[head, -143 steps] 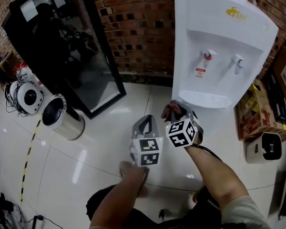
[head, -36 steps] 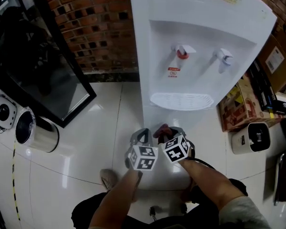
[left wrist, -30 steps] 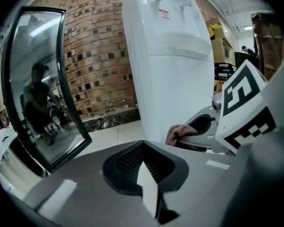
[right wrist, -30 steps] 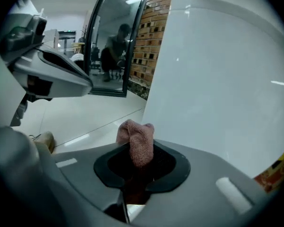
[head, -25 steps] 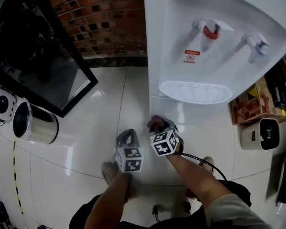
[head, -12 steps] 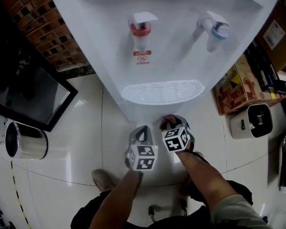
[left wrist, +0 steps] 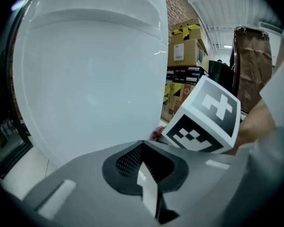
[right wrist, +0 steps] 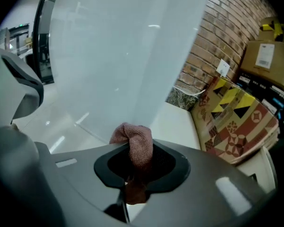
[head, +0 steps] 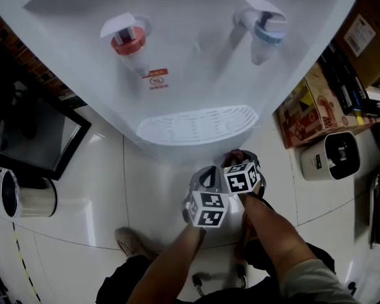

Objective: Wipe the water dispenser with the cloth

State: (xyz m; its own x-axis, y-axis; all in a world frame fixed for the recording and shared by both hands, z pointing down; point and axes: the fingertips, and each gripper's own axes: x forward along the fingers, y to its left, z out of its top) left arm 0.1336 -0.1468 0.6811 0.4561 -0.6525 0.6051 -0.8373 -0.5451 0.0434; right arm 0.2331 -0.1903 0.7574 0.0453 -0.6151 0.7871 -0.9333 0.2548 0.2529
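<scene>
Tiled floor below; cloth is clamped in R tongs, L tongs closed, empty. Cloth may be snagged out by water dispenser edge.

1 dispenser, 2 taps, 1 cloth, 2 grippers: left, right

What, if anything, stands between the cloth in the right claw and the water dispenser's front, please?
Nothing visible does. The cloth, pinched in the right claw, faces the white front of the water dispenser; the left claw sits beside it, not in front.
</scene>
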